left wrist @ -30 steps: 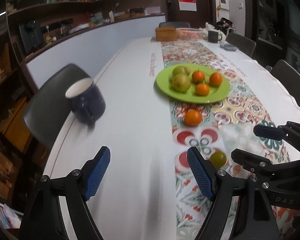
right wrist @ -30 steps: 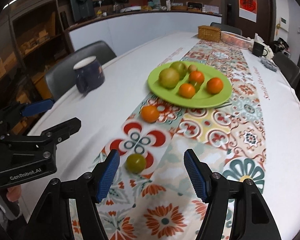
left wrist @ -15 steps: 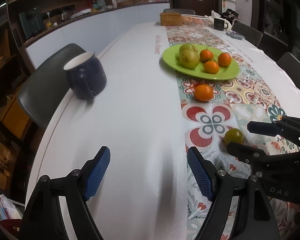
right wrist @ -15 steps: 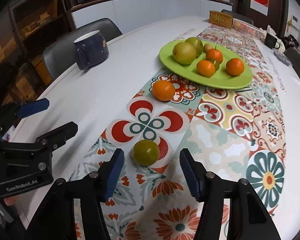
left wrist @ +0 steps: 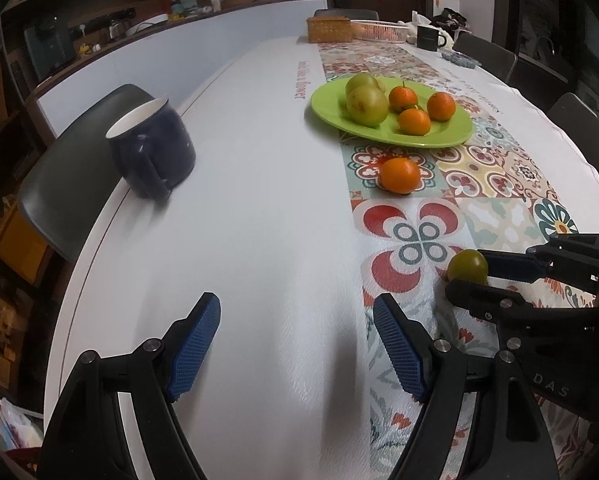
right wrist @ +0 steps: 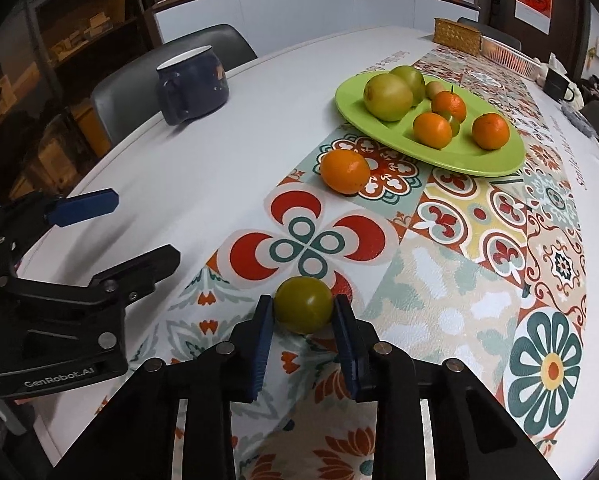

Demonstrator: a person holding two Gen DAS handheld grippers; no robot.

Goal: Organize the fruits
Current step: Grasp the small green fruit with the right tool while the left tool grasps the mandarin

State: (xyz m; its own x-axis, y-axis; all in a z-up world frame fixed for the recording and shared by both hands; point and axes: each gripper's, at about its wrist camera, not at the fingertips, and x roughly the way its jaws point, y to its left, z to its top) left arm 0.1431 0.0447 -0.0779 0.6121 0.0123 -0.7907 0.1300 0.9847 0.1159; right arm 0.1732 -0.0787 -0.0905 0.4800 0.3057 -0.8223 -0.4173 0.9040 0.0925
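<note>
Both grippers are black angular plastic with silver screws and blue ribbed pads: left gripper lettered "GenRobot.AI", right gripper "DAS".

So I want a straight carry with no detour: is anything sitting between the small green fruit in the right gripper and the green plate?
Yes. A loose orange sits on the table runner between the green fruit, pinched by the right gripper, and the green plate, near the plate's closer edge. Nothing else lies between them.
</note>
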